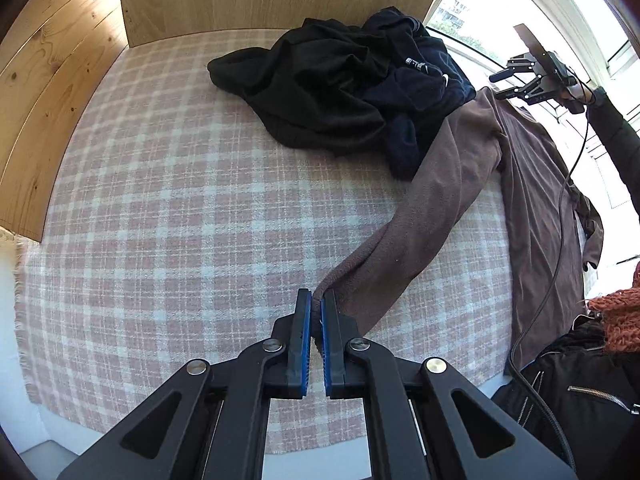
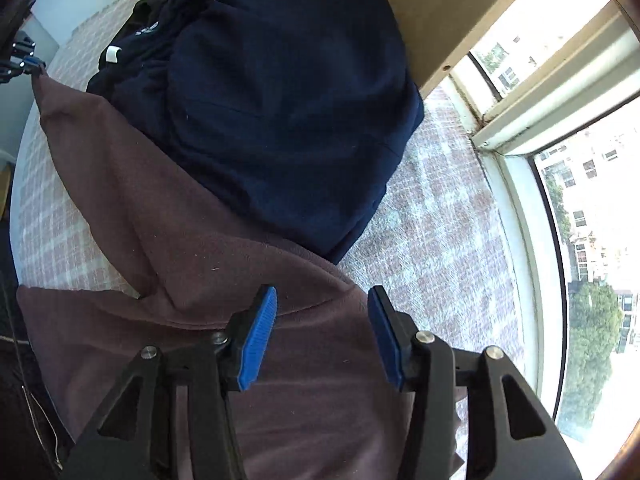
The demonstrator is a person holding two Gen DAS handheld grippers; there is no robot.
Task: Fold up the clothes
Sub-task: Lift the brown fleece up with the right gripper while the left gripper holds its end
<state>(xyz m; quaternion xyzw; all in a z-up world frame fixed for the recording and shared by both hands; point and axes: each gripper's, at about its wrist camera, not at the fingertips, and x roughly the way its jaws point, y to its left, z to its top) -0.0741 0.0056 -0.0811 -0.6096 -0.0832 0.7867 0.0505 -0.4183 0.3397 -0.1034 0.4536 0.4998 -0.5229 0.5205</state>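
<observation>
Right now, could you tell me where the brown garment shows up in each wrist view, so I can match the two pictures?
Left wrist: the brown garment runs from the lower centre, its sleeve end pinched in the left gripper, up to the right edge.
Right wrist: it fills the lower left and centre, under the open right gripper.
Shared landmark: the dark clothes pile beside it.
</observation>
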